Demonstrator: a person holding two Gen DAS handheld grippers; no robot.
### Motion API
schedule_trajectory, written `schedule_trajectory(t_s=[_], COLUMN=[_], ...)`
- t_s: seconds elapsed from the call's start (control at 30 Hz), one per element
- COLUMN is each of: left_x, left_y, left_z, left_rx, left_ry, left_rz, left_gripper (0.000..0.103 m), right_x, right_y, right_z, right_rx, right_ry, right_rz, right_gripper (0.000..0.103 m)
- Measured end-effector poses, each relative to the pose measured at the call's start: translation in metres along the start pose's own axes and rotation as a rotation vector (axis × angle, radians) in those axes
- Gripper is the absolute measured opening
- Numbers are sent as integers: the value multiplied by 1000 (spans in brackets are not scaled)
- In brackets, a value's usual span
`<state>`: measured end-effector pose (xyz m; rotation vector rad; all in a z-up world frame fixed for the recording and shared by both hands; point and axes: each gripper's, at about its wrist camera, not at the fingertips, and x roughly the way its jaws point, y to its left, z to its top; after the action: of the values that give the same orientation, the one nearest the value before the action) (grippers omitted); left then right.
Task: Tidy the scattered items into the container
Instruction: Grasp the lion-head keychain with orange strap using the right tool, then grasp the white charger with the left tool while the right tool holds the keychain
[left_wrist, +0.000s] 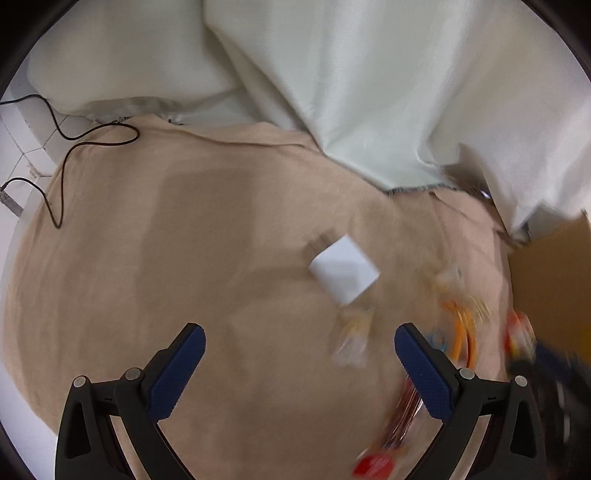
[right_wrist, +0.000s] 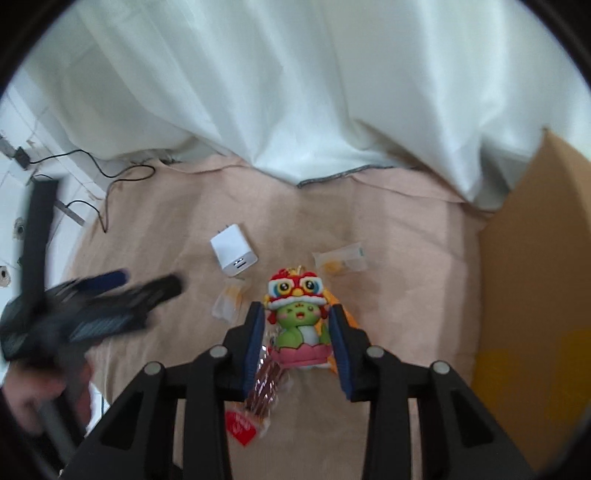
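Note:
My right gripper (right_wrist: 298, 314) is shut on a green dragon toy (right_wrist: 297, 317) with a red lion-dance hat; its jaws press the toy's two sides. A white charger (right_wrist: 233, 254) lies on the tan cloth, also in the left wrist view (left_wrist: 344, 270). Two clear sachets (right_wrist: 341, 258) (right_wrist: 229, 301) and a red-labelled snack packet (right_wrist: 258, 402) lie nearby. The cardboard box (right_wrist: 535, 295) stands at the right. My left gripper (left_wrist: 299, 345) is open and empty above the cloth, left of the blurred items; it shows blurred in the right wrist view (right_wrist: 110, 295).
White curtain fabric (right_wrist: 295, 92) hangs over the far edge of the tan cloth (left_wrist: 184, 240). A black cable (left_wrist: 62, 155) trails over the cloth's far left onto white floor tiles. An orange item (left_wrist: 463, 328) lies blurred beside the left gripper's right finger.

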<state>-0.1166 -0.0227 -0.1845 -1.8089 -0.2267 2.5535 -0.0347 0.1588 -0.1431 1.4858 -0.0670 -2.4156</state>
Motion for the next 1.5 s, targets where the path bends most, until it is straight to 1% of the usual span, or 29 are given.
schedule_trajectory(t_s=[0.1, 0.17, 0.23, 0.3, 0.4, 0.43, 0.47, 0.5, 0.53, 0.57, 0.6, 0.63, 0.73, 0.8, 0.97, 1.2, 1.5], left_x=[13, 20, 28, 39, 52, 56, 58, 60, 64, 69, 71, 70, 70, 67, 38, -36, -102], left_y=[-16, -24, -31, -38, -41, -41, -41, -42, -43, -44, -44, -43, -38, -34, -19, -5, 5], left_z=[13, 19, 23, 26, 27, 27, 26, 26, 25, 25, 24, 23, 21, 20, 14, -11, -44], left_rx=[-58, -71, -69, -68, -96, -114, -123, -121, -110, -98, -93, -86, -84, -70, -12, 108, 110], left_ry=[-6, -19, -15, 10, 33, 41, 44, 45, 61, 89, 95, 81, 60, 43, -37, -149, -198], left_rz=[61, 82, 68, 59, 59, 53, 48, 59, 74, 82, 73, 67, 30, 23, -1, -23, -51], left_gripper=[103, 103, 103, 103, 100, 93, 82, 77, 69, 53, 49, 46, 46, 45, 43, 43, 43], right_x=[-4, -6, -11, -13, -12, -13, -14, -15, -16, -15, -15, -15, -18, -18, -21, -31, -46], right_y=[6, 6, 3, 0, -4, -5, -7, -8, -9, -10, -12, -13, -14, -13, -6, 5, 9], right_z=[-3, -9, -17, -22, -26, -26, -27, -27, -27, -26, -26, -25, -26, -25, -22, -13, -9], right_rx=[19, 27, 19, 20, 32, 32, 31, 29, 28, 31, 34, 36, 40, 39, 12, -23, -27], right_ry=[-7, -10, -18, -22, -17, -19, -21, -23, -23, -24, -23, -22, -25, -28, -35, -64, -82], right_rz=[14, 18, 12, 13, 21, 22, 22, 22, 20, 22, 27, 29, 34, 40, 50, 73, 84], right_gripper=[40, 40, 40, 40, 40, 40, 40, 40, 40, 40, 40, 40, 40, 40, 40, 40, 40])
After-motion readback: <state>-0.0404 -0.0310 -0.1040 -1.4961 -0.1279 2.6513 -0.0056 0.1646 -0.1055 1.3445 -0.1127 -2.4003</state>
